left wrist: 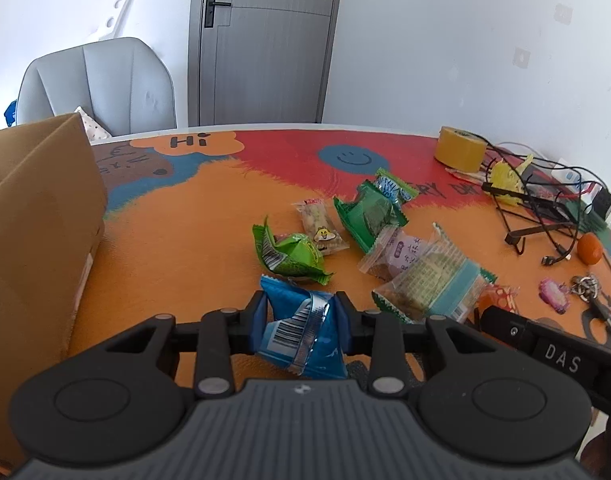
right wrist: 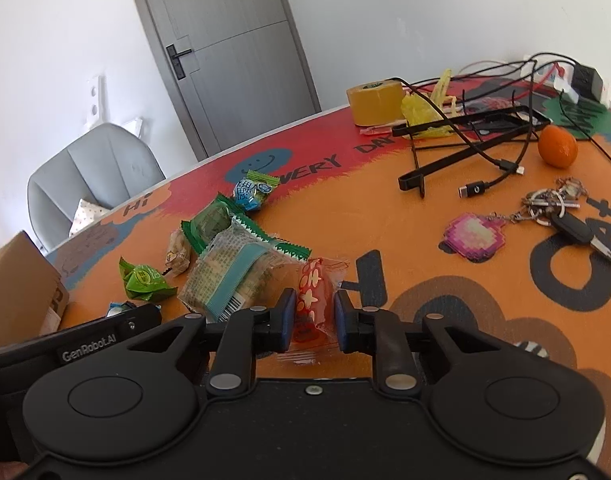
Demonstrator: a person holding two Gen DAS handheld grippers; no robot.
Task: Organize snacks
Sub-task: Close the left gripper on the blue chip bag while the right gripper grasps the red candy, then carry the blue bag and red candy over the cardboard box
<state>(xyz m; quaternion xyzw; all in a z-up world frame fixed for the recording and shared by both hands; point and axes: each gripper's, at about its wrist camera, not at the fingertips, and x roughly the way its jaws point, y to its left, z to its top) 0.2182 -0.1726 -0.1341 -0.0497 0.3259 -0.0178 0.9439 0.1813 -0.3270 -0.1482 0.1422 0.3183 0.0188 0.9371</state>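
Note:
My left gripper (left wrist: 301, 314) is shut on a blue snack packet (left wrist: 301, 332) just above the orange table mat. My right gripper (right wrist: 314, 312) is shut on a red-and-orange wrapped candy (right wrist: 313, 304) low over the mat. Several loose snacks lie ahead: a green packet (left wrist: 293, 256), a small beige peanut packet (left wrist: 321, 226), a dark green packet (left wrist: 367, 212), a blue-green packet (left wrist: 391, 186), a purple-label packet (left wrist: 401, 254) and a large cracker packet (left wrist: 433, 280). A cardboard box (left wrist: 37, 216) stands at the left. The cracker packet (right wrist: 233, 276) lies just left of my right gripper.
At the right of the table are a yellow tape roll (left wrist: 459, 148), a black stand with tangled cables (left wrist: 545, 208), an orange fruit (right wrist: 557, 146), keys with a pink keychain (right wrist: 475, 238) and a charger (right wrist: 587, 78). A grey chair (left wrist: 97, 84) stands beyond the far edge.

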